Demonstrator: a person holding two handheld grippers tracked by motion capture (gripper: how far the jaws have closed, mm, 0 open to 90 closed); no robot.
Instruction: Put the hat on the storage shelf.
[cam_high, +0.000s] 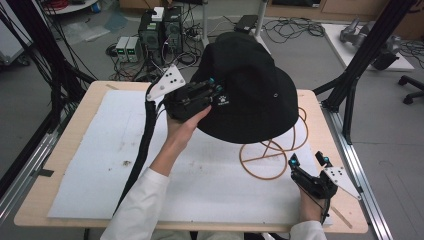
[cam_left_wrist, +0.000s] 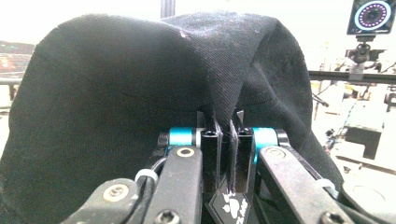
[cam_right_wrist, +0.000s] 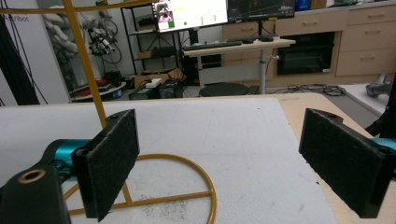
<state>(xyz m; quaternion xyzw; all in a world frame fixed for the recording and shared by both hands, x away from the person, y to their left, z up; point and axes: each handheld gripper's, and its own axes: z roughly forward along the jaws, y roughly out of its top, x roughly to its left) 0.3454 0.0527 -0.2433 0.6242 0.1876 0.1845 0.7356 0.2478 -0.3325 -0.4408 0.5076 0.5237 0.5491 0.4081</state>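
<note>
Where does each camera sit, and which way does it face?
High view: above the person's side, looking down on the table; forearms, both grippers show.
Left gripper view: on the left gripper, facing the hat it pinches.
Right gripper view: on the open right gripper, facing across the table.
High and right gripper views share the stand.

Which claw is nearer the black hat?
Left. The left claw is shut on the brim of the black hat; the right claw sits open near the table's front right corner, apart from it.

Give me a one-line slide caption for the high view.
Left tongs pinch the black bucket hat's brim over the wire stand; right tongs rest open nearby.
</note>
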